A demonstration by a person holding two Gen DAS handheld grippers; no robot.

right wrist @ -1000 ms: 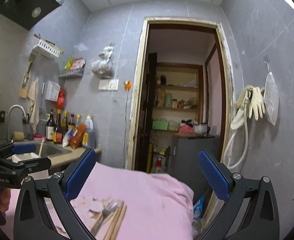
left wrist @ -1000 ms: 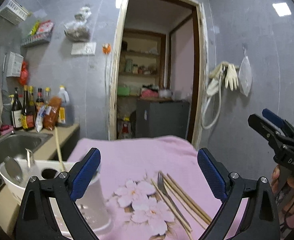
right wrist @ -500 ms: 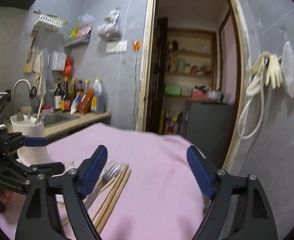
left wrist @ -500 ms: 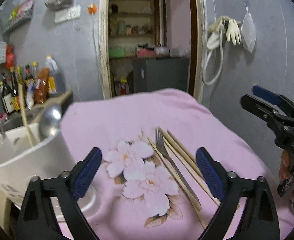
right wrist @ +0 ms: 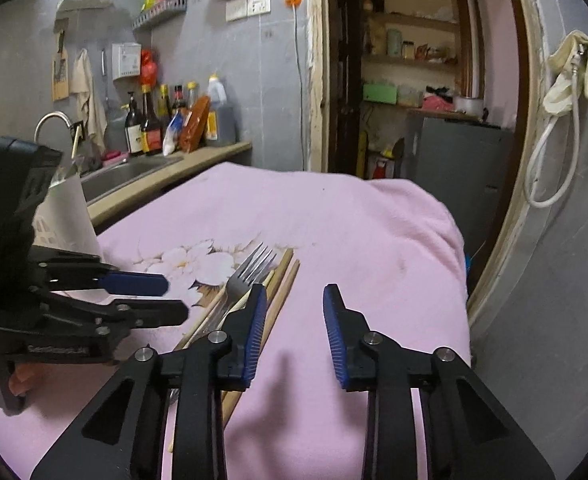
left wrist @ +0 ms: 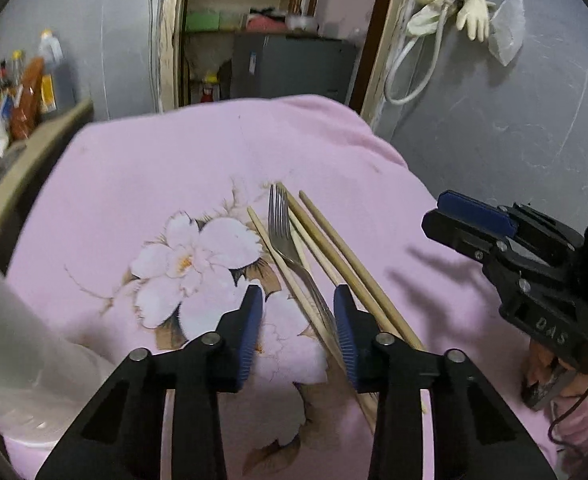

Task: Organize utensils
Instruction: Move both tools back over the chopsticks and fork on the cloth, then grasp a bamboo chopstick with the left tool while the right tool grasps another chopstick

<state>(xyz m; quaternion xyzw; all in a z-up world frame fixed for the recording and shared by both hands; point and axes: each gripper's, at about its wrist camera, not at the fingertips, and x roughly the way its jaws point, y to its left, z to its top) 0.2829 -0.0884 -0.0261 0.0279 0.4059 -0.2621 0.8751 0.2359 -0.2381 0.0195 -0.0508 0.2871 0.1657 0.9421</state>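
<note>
1. Left claw (left wrist: pixel 297 332) hangs narrowly parted over the fork (left wrist: pixel 290 248), which lies among chopsticks (left wrist: pixel 334 248) mid-bench on the pink cloth (left wrist: pixel 134 168).
2. Right claw (right wrist: pixel 290 334) waits part-open and empty, beside them.
3. Likely step: picking the fork; next, lower, straddle its handle, pinch.
</note>
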